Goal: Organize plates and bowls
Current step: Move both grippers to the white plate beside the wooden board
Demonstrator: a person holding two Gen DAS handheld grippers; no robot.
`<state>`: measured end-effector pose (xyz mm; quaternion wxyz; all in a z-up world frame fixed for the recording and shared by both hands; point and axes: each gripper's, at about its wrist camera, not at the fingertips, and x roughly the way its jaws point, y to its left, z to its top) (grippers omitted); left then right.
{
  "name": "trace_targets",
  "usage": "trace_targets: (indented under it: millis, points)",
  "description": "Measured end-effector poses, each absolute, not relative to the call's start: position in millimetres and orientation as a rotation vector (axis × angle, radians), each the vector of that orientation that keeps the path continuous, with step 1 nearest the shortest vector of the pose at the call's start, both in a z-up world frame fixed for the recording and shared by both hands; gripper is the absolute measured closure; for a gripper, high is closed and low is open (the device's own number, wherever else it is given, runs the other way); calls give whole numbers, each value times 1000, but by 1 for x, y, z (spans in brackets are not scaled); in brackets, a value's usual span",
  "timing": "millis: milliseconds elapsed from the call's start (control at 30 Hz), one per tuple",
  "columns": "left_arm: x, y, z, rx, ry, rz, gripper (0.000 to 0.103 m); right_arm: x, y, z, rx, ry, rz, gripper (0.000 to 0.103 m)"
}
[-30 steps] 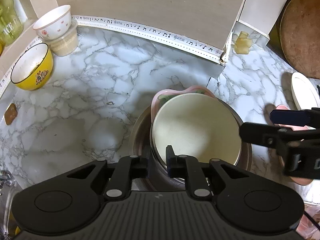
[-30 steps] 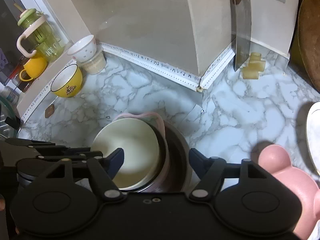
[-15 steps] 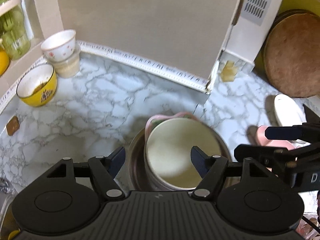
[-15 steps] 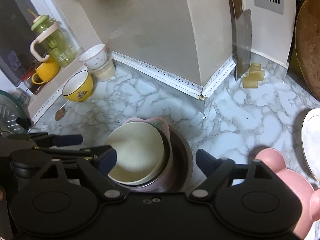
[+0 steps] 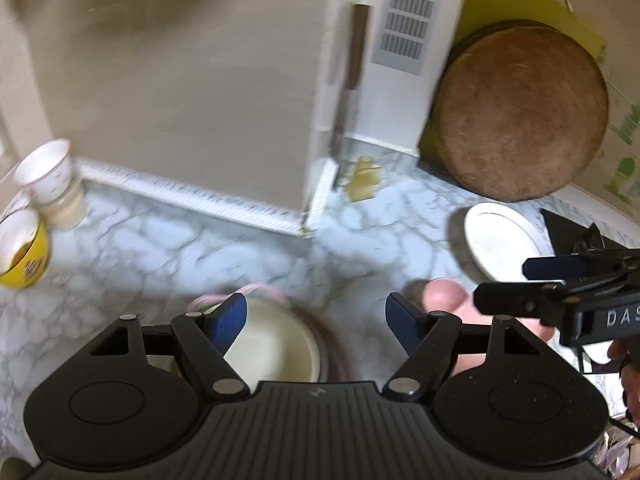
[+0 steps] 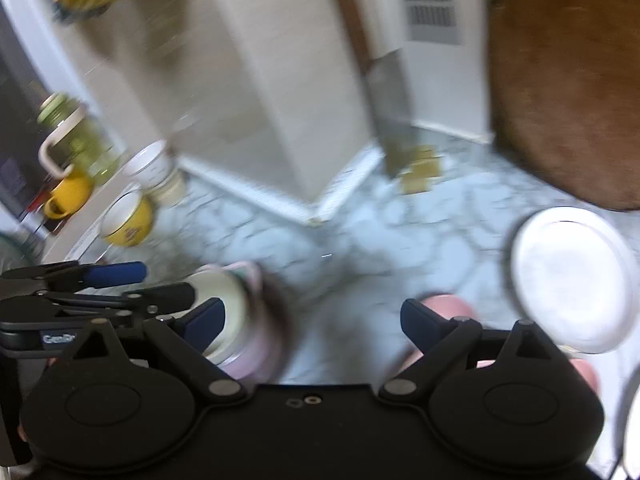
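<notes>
Both grippers, left gripper and right gripper, had just been opening; jaws spread, nothing between them. Cream round bowl sat nested in stacked bowls below; white round plate lay right of it.

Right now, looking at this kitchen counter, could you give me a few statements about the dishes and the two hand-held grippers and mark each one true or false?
1. The cream bowl sits nested in a stack of other dishes. True.
2. The left hand-held gripper is clamped on the cream bowl's rim. False: its jaws have just been opening and stand apart, pressing on nothing.
3. A white plate lies on the marble counter to the right of the stack. True.
4. The right hand-held gripper is carrying the pink dish. False: its jaws are wide open and empty; the pink dish rests on the counter.
5. The yellow bowl is stacked on the cream bowl. False: it stands apart at the far left.
</notes>
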<state>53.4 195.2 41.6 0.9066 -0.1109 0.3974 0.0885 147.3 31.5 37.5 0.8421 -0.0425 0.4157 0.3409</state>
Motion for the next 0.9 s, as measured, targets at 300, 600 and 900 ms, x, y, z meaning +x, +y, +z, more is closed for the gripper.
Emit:
trace_targets:
  millis: [300, 600, 900]
  points:
    - [115, 134, 43, -137, 843, 79, 27, 183, -52, 42, -35, 853, 531, 8]
    - [186, 68, 32, -117, 891, -23, 27, 219, -126, 26, 20, 870, 362, 8]
    - [261, 17, -10, -176, 922, -36, 27, 261, -175, -13, 79, 937, 208, 14]
